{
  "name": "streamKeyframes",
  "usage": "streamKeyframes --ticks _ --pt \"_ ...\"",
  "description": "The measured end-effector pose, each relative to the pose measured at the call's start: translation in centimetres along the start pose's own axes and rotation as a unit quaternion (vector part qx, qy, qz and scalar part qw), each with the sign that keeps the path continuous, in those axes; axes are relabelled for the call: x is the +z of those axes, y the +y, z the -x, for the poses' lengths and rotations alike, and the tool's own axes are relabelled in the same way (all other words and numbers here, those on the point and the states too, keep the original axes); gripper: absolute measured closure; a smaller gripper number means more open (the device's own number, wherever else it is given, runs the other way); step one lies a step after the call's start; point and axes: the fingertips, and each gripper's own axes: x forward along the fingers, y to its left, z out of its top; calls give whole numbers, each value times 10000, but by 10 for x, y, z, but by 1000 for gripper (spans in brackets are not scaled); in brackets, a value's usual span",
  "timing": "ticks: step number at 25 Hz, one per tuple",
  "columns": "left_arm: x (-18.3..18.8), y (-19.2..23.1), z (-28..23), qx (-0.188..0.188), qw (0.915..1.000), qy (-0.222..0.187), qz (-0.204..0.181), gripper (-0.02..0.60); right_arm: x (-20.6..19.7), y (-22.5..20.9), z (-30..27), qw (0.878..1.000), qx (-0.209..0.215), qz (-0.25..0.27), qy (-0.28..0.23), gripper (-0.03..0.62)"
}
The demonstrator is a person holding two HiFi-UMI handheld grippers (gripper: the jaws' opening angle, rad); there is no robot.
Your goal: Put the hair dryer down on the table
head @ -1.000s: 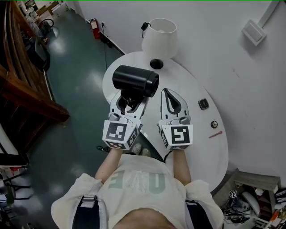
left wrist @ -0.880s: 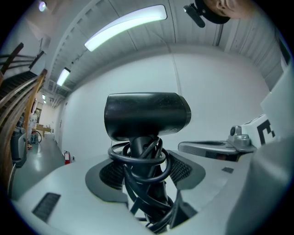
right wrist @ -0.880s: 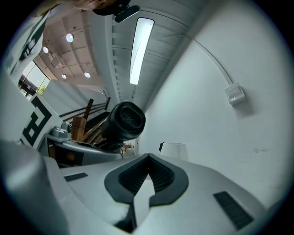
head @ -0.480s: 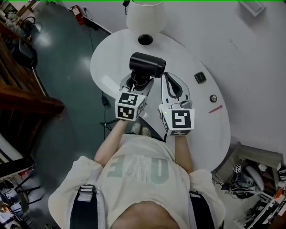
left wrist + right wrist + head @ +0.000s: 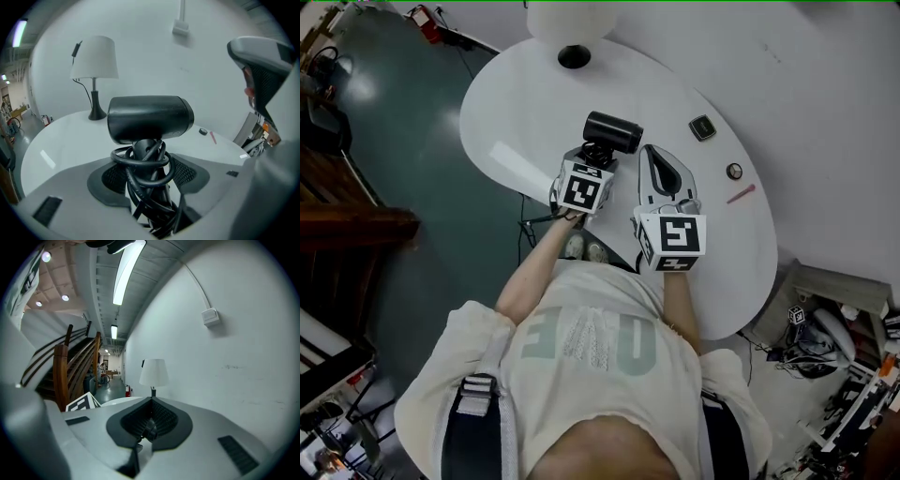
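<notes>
Hair dryer (image 5: pixel 613 131) is riding top-heavy, clamped by its cord-wrapped handle in your left hand-held gripper (image 5: pixel 594 157), and risking toppling on the surface (image 5: pixel 514 112); your right hand-held gripper (image 5: pixel 655 156) is idling closed, empty.

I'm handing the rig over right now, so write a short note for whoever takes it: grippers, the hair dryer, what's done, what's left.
The left gripper is shut on the cord-wrapped handle of the hair dryer, held upright with its barrel level, over the white table.
The right gripper has its jaws together and empty, beside the left one.
Done: the dryer is over the table, not released.
Left: lower it onto a bare patch, open the left jaws, back away.
</notes>
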Motion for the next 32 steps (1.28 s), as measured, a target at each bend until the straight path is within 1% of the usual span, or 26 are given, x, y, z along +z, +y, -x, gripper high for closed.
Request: streamKeyframes --ticks 2,4,6,13,19,23,26,28,31,32 --pt "-14 0 -11 -24 9994 332 -29 311 -8 -2 1 9999 -51 -13 113 589" --pt "-27 0 -20 -70 9984 563 38 311 -14 -4 2 9997 -84 -35 214 589" --pt "-36 2 -27 -79 9973 721 90 311 -18 -7 2 9995 -121 -47 282 589" --pt "-64 9 -39 17 9919 1267 -3 310 -32 -10 -2 9987 -172 -74 477 589" --pt "-66 8 -46 69 9905 1357 -228 310 -44 -11 -9 9979 -133 -173 609 589" --pt "-67 8 -47 45 9892 1445 -220 308 -47 -7 -12 9977 -78 -210 642 589" --pt "-67 5 -47 -13 9890 1478 -111 307 -50 -4 -12 9973 -19 -282 683 589" --pt "-68 2 -47 -92 9889 1481 -32 252 -52 -1 -12 9970 14 -321 701 589" --pt "-68 4 -42 -74 9884 1513 144 198 -52 4 -11 9971 53 -321 692 589" --pt "-66 5 -39 -45 9886 1488 220 193 -52 6 -11 9971 74 -313 684 589"
